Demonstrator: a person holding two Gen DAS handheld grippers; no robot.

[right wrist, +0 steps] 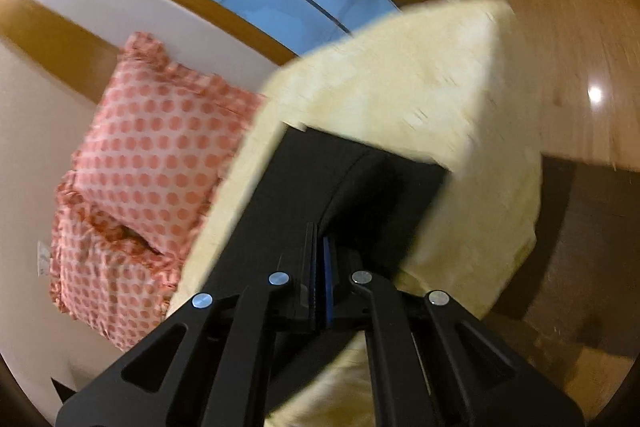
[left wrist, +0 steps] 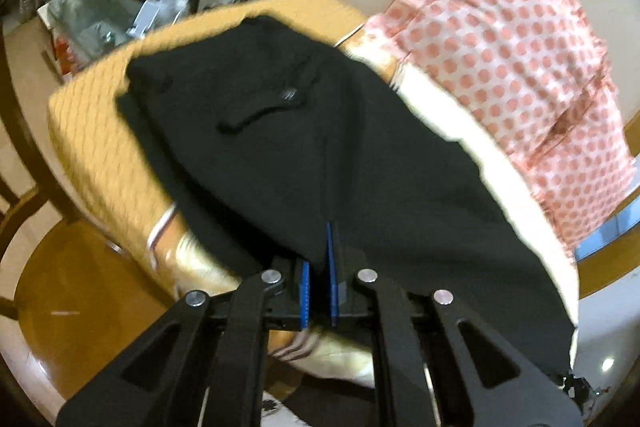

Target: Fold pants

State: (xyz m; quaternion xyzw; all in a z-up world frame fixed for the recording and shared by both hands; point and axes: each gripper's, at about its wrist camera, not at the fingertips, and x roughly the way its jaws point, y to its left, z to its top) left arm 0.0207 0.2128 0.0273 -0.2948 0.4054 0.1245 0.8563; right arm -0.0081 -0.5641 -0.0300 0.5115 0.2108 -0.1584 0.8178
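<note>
Both grippers, left gripper and right gripper, are clamped on the black pants lying on the yellow cushion; soft, floppy fabric, so edges seem the best hold.

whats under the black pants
The black pants lie on a yellow cushion, which shows around their edges. Whatever part of the cushion lies directly beneath them is covered.

Black pants spread across a yellow cushioned stool.
</note>
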